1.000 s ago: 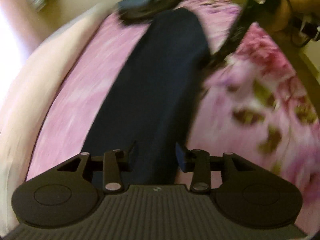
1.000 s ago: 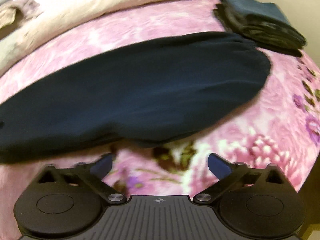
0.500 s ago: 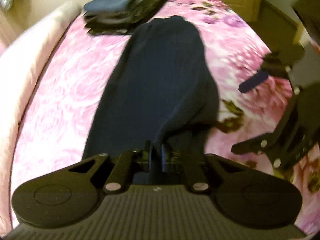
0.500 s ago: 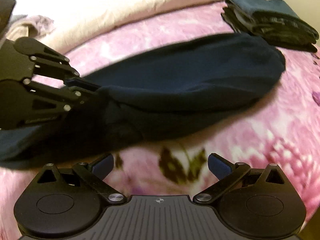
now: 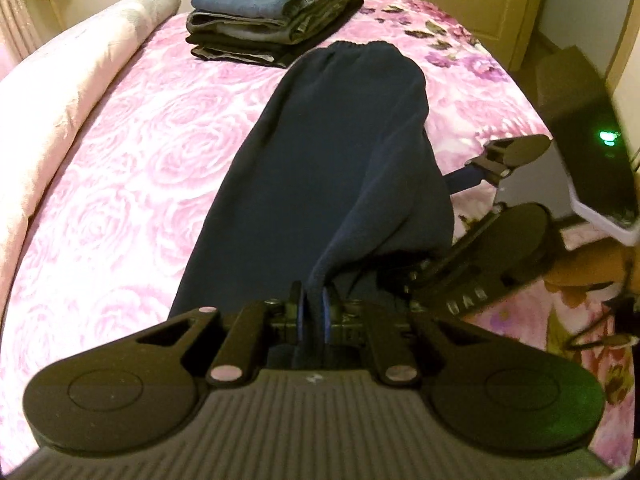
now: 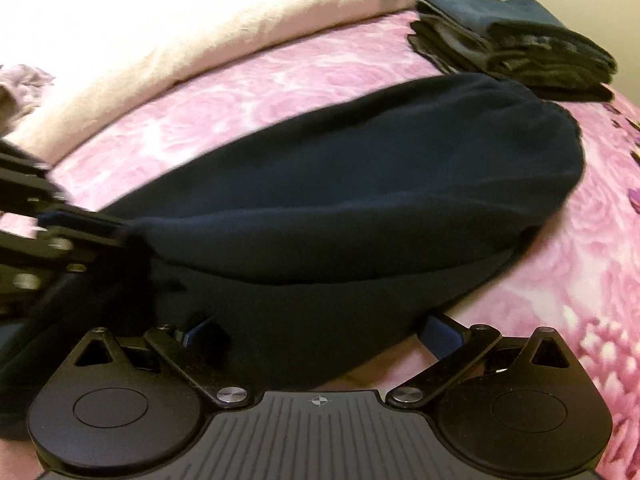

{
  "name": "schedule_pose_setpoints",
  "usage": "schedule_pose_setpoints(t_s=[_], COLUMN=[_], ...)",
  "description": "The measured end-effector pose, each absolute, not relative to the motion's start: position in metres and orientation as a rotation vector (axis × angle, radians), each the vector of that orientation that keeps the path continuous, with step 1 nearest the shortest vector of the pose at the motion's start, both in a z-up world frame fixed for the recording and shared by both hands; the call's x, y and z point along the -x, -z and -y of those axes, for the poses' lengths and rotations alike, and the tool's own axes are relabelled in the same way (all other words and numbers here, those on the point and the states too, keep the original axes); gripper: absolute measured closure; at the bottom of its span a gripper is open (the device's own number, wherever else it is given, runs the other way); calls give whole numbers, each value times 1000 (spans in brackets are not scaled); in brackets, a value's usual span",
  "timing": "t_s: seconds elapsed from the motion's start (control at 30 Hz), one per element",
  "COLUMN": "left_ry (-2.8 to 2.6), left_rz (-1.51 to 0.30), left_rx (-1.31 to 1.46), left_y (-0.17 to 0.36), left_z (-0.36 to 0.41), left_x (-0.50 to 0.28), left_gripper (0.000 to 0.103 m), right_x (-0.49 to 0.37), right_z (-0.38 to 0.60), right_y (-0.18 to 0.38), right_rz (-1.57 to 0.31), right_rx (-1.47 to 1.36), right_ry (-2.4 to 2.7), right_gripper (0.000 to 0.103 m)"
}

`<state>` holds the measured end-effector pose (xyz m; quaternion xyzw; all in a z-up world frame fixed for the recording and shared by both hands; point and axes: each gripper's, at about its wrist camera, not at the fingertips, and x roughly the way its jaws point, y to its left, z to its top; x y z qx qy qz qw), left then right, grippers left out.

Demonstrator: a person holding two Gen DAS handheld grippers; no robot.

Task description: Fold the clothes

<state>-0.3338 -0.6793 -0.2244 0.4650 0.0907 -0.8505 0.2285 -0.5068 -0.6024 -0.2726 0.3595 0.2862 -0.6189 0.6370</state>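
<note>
1. Your left gripper (image 5: 312,314) hides the near end of the navy trousers (image 5: 332,152); its body fills the lower part of the left wrist view, so you cannot see how far the cloth runs below the blue pads (image 5: 301,312); at the right edge a hand (image 5: 588,268) is cut off by the frame.
2. In the right wrist view the left gripper (image 6: 80,232) is blurred at the left edge; you cannot make out its fingertips there.
3. The left wrist view shows you the elastic waistband at the far end of the trousers, lying just beside the stack of folded clothes (image 5: 272,12); it also shows a cupboard door (image 5: 472,0) beyond the bed (image 5: 132,140); the right wrist view shows instead a raised fold along the trousers (image 6: 340,200), the cream blanket roll (image 6: 200,32) behind them and the same stack (image 6: 512,40) at upper right.
4. Your left gripper is clamped on a pinched ridge of the trousers, lifted clear of the pink rose bedspread; the pads stand nearly together with cloth between them.
5. Your right gripper (image 6: 320,330) stands wide apart, holding nothing; the near edge of the trousers lies between its fingers (image 6: 442,330), whether touching them you cannot tell; in the left wrist view it (image 5: 460,220) sits just beside the trousers' right edge.
</note>
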Motion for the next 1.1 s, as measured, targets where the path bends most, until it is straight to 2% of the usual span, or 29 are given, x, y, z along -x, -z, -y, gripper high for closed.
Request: schedule_pose_setpoints(t_s=[0.13, 0.27, 0.37, 0.5, 0.73, 0.83, 1.03, 1.07, 1.1], left_ry=[2425, 2514, 2504, 2480, 2484, 2437, 2253, 2223, 2205], left_rz=[-153, 109, 228, 174, -143, -257, -327, -340, -357], left_rx=[-1301, -1453, -1545, -1549, -1433, -1343, -1233, -1220, -1213], left_y=[225, 242, 258, 258, 223, 207, 202, 203, 207], left_z=[655, 603, 579, 576, 594, 616, 685, 697, 705], left_x=[339, 356, 360, 356, 338, 335, 347, 350, 353], left_gripper=[93, 92, 92, 91, 80, 71, 71, 71, 72], right_x=[541, 559, 565, 563, 577, 603, 653, 658, 661], right_z=[569, 527, 516, 503, 503, 533, 611, 628, 646], right_y=[256, 254, 262, 254, 218, 204, 181, 180, 182], right_rz=[-541, -516, -485, -518, -575, -558, -512, -510, -529], right_rx=[-909, -1012, -1141, -1149, -1079, -1002, -850, -823, -799], right_ry=[1566, 1624, 1653, 1627, 1498, 1484, 1432, 1410, 1376], right_gripper=[0, 0, 0, 0, 0, 0, 1, 12, 27])
